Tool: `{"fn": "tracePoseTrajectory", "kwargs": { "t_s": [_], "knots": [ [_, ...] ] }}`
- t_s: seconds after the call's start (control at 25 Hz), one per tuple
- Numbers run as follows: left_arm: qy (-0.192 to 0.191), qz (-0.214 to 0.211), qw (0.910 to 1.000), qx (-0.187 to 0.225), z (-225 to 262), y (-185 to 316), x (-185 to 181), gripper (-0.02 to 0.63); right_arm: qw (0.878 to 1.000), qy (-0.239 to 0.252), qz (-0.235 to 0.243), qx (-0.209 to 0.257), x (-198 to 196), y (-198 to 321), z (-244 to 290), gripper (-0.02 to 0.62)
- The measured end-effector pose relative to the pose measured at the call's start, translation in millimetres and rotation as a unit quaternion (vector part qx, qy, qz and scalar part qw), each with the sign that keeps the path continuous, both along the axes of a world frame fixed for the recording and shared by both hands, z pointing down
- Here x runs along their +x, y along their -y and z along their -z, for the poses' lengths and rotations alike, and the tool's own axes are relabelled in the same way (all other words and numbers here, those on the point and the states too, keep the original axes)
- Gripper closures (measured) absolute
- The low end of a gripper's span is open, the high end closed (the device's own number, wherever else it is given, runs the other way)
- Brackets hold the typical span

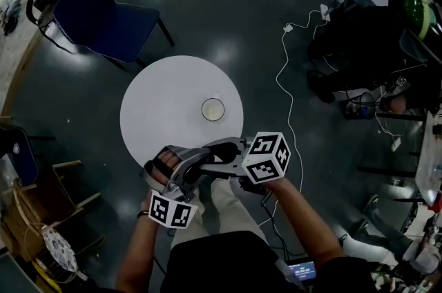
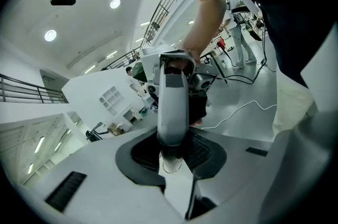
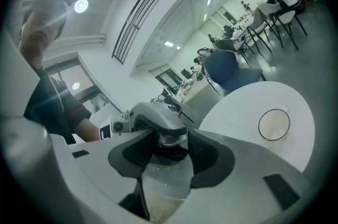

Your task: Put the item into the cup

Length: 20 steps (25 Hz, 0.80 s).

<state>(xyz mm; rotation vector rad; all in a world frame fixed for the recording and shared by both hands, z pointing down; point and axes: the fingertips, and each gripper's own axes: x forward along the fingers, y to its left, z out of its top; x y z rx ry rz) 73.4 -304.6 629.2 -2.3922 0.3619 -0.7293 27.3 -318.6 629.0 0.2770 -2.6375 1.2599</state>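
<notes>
One round white table (image 1: pixel 166 105), bare but for the cup.

Two grippers, met tip to tip over the near edge:
- The right gripper (image 1: pixel 224 150) is held with jaws spread wide around the other's nose, and nothing is pressed.
- The left gripper (image 1: pixel 204 164) is held with jaws partly closed, and is judged to be pinching the item.

One clear cup (image 1: pixel 213 109), stood upright right of centre, well apart from both grippers.

One item (image 2: pixel 171 162), small and clear, kept in the air at the near edge.

Step judged: a hand-over or re-grip, with nothing yet carried across.

Next move required: one firm grip is to be settled, then the item is to be brought above the cup mouth and released.

Surroundings:
- A blue chair (image 1: pixel 103 15) is stood beyond the far left edge.
- A white cable (image 1: pixel 286 77) is laid on the floor off the right edge.
- No obstacle is seen on the tabletop path.
</notes>
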Motion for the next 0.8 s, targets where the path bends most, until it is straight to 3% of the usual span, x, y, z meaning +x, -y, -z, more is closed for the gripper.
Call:
{"fn": "tracePoseTrajectory", "kwargs": {
  "t_s": [0.44,0.6,0.72,0.8],
  "knots": [
    [0.005,-0.017,0.9998,0.003,-10,-6,3,0.504,0.999,-0.005,0.026,-0.027,3,-4,-13,0.423],
    [-0.004,-0.013,0.9999,0.002,-8,-2,4,0.423,0.999,-0.002,0.033,-0.041,6,-3,-17,0.446],
    [-0.001,-0.023,0.9997,-0.005,-11,-4,4,0.415,0.999,-0.001,0.032,-0.039,6,0,-17,0.49],
    [0.005,-0.027,0.9996,-0.008,-14,-4,4,0.373,0.999,0.006,0.044,-0.029,5,1,-10,0.503]
  ]
}}
